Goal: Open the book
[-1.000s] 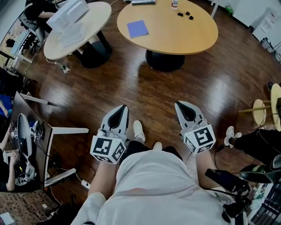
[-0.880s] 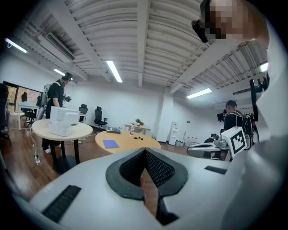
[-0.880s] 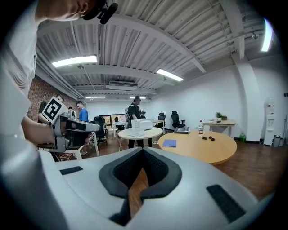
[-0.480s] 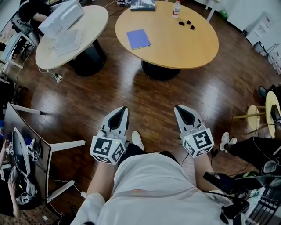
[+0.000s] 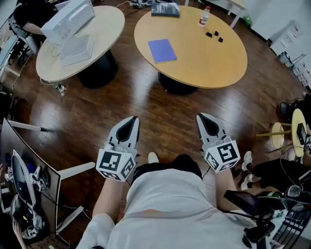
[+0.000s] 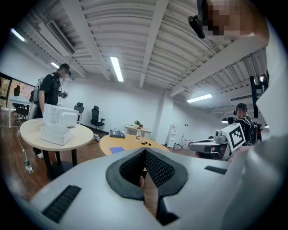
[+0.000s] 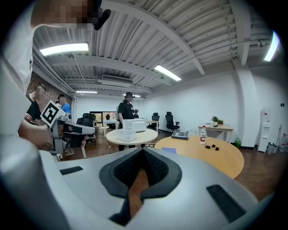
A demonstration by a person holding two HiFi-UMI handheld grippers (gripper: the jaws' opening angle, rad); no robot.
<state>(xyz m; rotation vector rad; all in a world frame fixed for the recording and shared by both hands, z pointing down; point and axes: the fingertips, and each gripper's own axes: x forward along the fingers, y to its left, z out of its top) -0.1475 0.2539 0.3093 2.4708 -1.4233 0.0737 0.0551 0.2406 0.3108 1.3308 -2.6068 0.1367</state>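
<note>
A closed blue book lies flat on the left part of the round wooden table ahead. It shows small in the left gripper view and in the right gripper view. My left gripper and right gripper are held side by side over the wooden floor, well short of the table, both pointing toward it. Both are shut with nothing between the jaws. In the left gripper view the left gripper has its pads meeting at the tip, as does the right gripper in its own view.
On the book's table are a dark book, a bottle and small black pieces. A second round table with white boxes stands at left. A desk with a monitor is near left, a stool at right.
The person has walked forward. Both grippers went along, still shut, and the table with the blue book has come nearer and lower in the head view.
</note>
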